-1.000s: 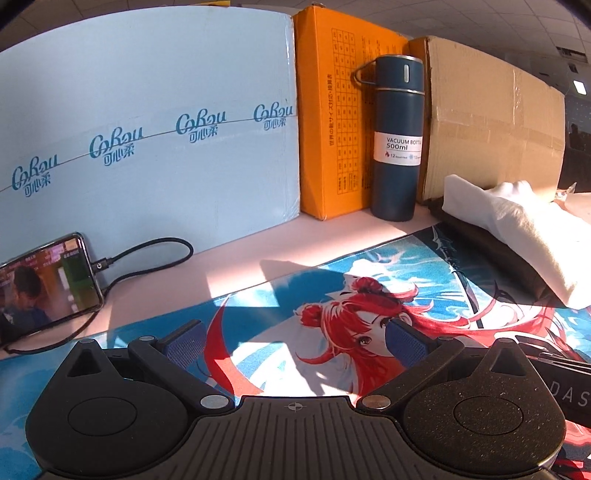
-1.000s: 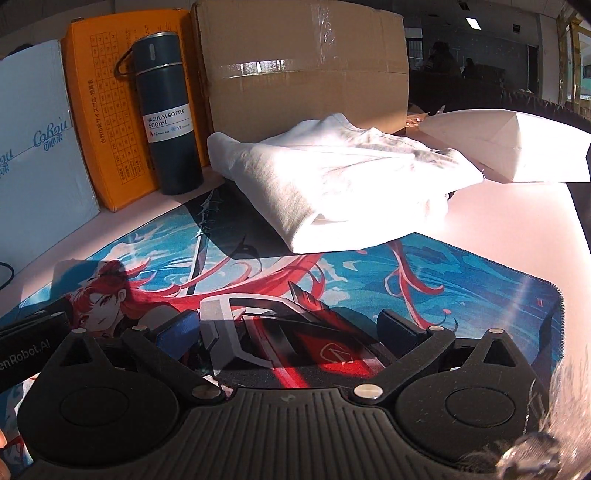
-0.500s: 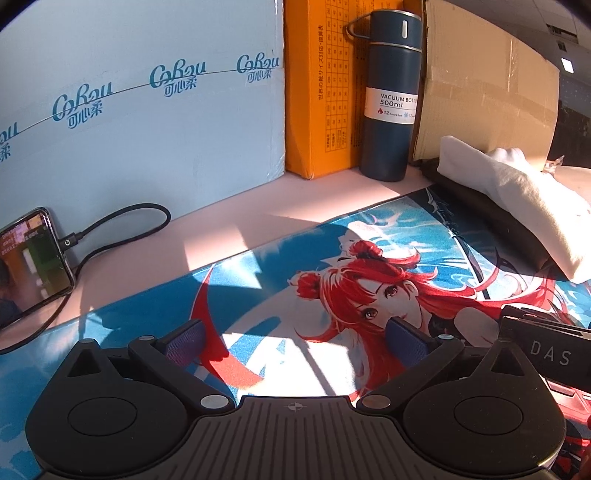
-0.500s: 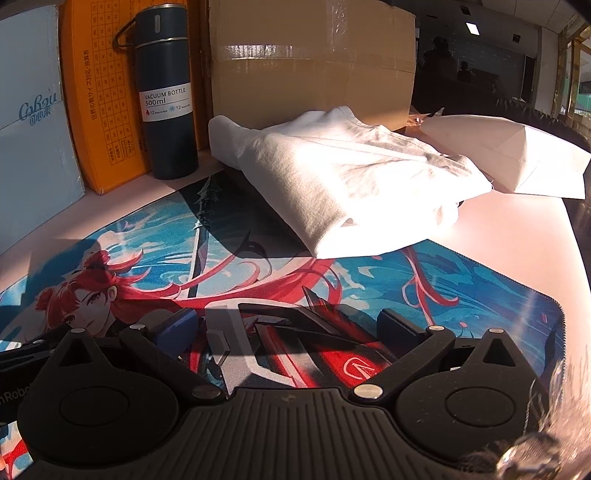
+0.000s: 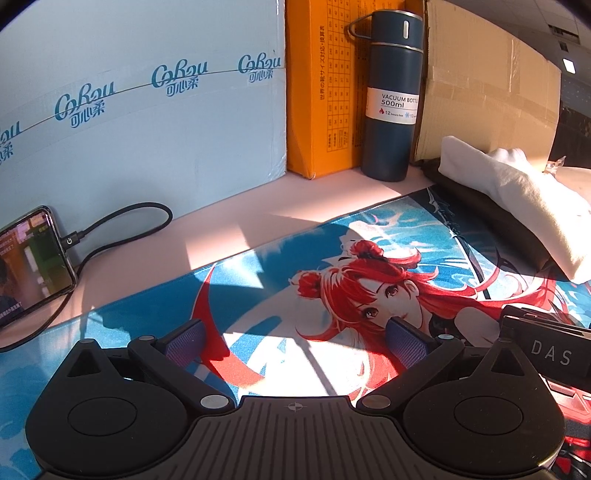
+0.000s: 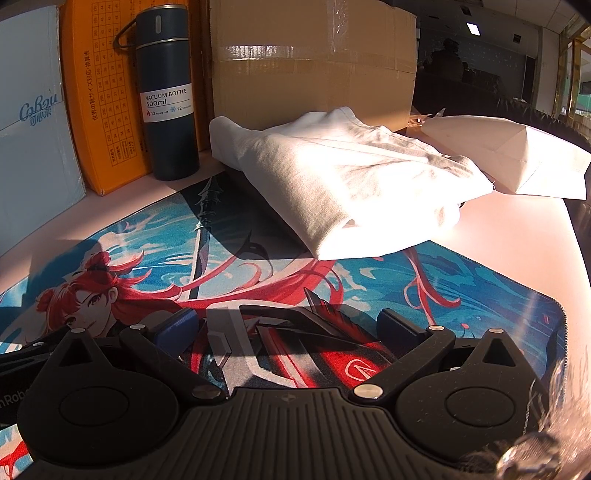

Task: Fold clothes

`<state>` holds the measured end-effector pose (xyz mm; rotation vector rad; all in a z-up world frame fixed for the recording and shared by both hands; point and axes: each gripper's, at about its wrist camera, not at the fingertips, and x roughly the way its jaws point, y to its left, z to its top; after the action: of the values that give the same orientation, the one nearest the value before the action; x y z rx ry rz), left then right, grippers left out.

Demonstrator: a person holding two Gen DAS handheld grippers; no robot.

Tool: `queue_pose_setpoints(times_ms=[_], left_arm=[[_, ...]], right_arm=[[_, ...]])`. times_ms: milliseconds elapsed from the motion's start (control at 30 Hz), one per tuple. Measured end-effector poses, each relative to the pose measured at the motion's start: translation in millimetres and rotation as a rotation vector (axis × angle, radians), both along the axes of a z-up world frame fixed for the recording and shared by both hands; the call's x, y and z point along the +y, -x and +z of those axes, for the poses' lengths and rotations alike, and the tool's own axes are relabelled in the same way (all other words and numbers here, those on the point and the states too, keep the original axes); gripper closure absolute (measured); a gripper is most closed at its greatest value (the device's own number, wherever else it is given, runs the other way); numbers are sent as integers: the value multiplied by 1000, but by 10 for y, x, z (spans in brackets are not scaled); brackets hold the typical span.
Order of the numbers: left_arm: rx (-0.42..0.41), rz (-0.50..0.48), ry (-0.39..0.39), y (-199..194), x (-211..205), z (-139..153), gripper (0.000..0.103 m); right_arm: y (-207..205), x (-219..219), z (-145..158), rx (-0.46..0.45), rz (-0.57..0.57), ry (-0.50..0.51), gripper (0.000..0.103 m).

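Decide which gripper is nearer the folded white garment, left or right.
Right. The right gripper faces the white garment straight ahead across the mat; the left gripper has it far off to its right, further away.

Worktop: pale pink worktop (image 5: 236, 218), strong sunlight falling across it in bright patches with sharp shadows.
Mat: blue and red printed desk mat (image 6: 424, 295) covering the near part of the worktop.
Back row: light blue box (image 5: 147, 122), orange box (image 5: 321, 85), dark vacuum bottle (image 5: 391, 99) and brown cardboard box (image 6: 314, 62) standing along the rear edge.
Left side: phone (image 5: 26, 266) with a black cable (image 5: 122, 225).
Room behind: dim, with ceiling lights (image 6: 473, 28) and windows (image 6: 576, 74) at right.
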<state>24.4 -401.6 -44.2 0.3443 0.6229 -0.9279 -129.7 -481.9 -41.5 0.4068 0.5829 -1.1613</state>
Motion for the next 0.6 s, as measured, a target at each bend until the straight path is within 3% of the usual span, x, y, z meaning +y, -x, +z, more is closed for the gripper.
queue_pose_setpoints(times_ms=[600], left_arm=[[3,-1,0,-16,6,-7,0]], right_arm=[[-2,-2,1,0,0,0,0]])
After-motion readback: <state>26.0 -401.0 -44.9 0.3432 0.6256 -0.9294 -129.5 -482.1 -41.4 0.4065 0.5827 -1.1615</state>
